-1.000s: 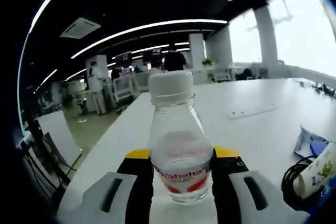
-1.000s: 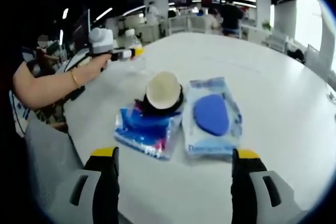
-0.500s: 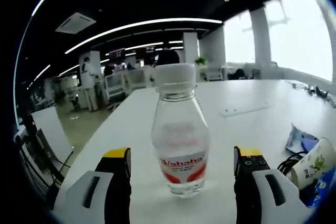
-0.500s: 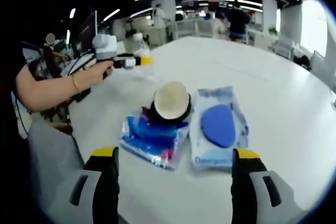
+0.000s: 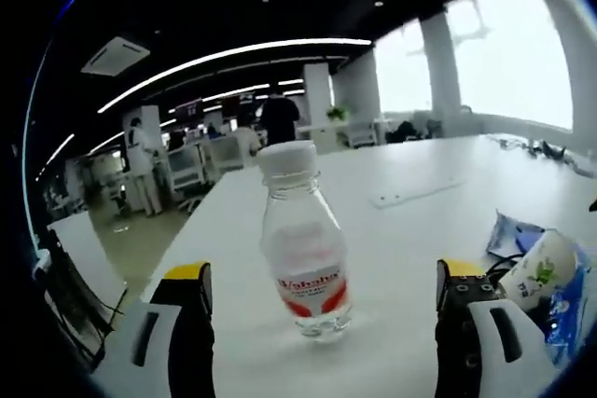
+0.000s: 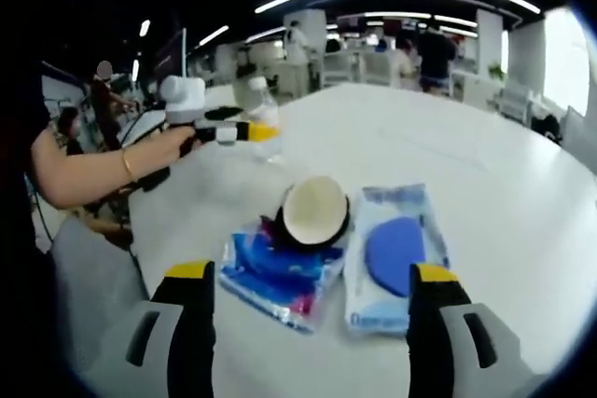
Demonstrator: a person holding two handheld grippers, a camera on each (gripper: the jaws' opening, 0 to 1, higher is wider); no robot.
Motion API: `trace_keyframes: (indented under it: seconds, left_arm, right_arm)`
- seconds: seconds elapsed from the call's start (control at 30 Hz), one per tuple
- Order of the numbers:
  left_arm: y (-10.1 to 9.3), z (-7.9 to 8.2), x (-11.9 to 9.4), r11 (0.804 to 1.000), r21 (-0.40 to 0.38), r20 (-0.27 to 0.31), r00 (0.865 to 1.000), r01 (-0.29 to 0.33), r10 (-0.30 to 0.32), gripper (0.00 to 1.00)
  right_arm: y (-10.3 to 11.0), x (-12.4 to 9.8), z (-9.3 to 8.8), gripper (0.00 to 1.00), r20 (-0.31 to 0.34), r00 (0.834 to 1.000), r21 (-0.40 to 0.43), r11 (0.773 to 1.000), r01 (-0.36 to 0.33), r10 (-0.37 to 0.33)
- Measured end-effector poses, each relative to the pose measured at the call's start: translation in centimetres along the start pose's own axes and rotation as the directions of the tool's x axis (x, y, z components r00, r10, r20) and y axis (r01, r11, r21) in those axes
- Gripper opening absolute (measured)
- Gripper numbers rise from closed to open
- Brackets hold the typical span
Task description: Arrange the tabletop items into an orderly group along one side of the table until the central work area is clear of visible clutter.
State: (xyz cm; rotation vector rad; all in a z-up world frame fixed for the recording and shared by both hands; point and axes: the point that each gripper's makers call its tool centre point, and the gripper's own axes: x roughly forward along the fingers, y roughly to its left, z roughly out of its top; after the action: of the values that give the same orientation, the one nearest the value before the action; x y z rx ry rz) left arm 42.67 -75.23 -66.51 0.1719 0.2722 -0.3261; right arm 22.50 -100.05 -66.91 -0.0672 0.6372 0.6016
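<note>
Your paper cup at the frame's right edge is partly cut off. Your left tool stands wide open around the water bottle, untouched; right tool open, empty.

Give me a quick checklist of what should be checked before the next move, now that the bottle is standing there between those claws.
1. Bottle upright on the table, cap on: ok.
2. Left gripper open, jaws standing well clear of the bottle on both sides: ok.
3. Right gripper open and holding nothing: ok.
4. Paper cup lies on its side on a coiled black cable and the blue packet; it might roll if nudged: not ok.
5. Pack with the blue oval lies flat beside the cup, in front of the right gripper: ok.
6. Middle of the table free of clutter: not ok, the cup and both packs sit there.
</note>
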Motion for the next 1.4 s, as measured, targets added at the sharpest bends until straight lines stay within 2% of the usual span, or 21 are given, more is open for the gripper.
trace_keyframes:
  seconds: [0.1, 0.2, 0.33, 0.37, 0.43, 0.6, 0.8, 1.03, 1.2, 1.33, 1.4]
  left_arm:
    - [-0.6, 0.1, -0.5, 0.999, -0.027, 0.000, 1.000, 0.031, -0.031, 1.00]
    - [-0.9, -0.2, -0.7, 0.999, -0.007, -0.003, 0.999, 0.051, -0.052, 1.00]
    - [-1.8, -0.4, -1.9, 0.996, 0.005, -0.021, 0.996, 0.092, -0.091, 1.00]
    - [-2.3, -0.4, -2.2, 0.992, -0.033, -0.015, 0.993, 0.119, -0.120, 1.00]
    - [-3.0, -0.6, -2.7, 0.987, -0.064, -0.038, 0.988, 0.144, -0.147, 1.00]
    - [-3.8, -0.8, -4.0, 0.985, -0.050, -0.043, 0.985, 0.166, -0.168, 1.00]
    - [-4.4, -1.2, -5.4, 0.983, -0.062, -0.067, 0.982, 0.172, -0.176, 1.00]
    - [-5.7, -0.7, -6.5, 0.981, 0.026, -0.044, 0.980, 0.193, -0.192, 1.00]
    - [-5.9, -1.5, -6.4, 0.973, 0.015, -0.061, 0.972, 0.229, -0.228, 0.98]
    - [-6.4, -1.8, -6.8, 0.969, 0.023, -0.063, 0.968, 0.245, -0.243, 0.96]
    - [-6.7, -1.9, -7.0, 0.966, 0.016, -0.044, 0.966, 0.256, -0.256, 0.93]
  right_arm:
    - [0.2, 0.3, 0.6, 0.80, 0.017, 1.000, -0.003, 1.000, -0.014, 0.014]
    - [0.4, 0.7, 1.1, 0.78, 0.036, 0.999, -0.016, 1.000, -0.024, 0.024]
    - [0.5, 1.3, 1.5, 0.72, 0.044, 0.998, -0.030, 0.999, -0.041, 0.042]
    - [0.6, 1.4, 1.5, 0.71, 0.046, 0.998, -0.037, 0.998, -0.044, 0.046]
    - [0.6, 1.6, 1.8, 0.69, 0.056, 0.997, -0.052, 0.998, -0.047, 0.050]
    - [1.1, 2.0, 2.4, 0.60, 0.095, 0.992, -0.060, 0.995, -0.079, 0.085]
    - [1.2, 3.2, 2.8, 0.54, 0.126, 0.987, -0.064, 0.994, -0.087, 0.095]
    - [1.5, 5.0, 2.0, 0.43, 0.112, 0.987, -0.101, 0.989, -0.104, 0.115]
    - [1.9, 6.1, 1.7, 0.34, 0.102, 0.987, -0.150, 0.982, -0.112, 0.128]
    - [2.0, 7.0, 1.7, 0.26, 0.100, 0.988, -0.234, 0.968, -0.089, 0.115]
    - [2.3, 7.5, 1.4, 0.23, 0.090, 0.989, -0.238, 0.967, -0.094, 0.118]
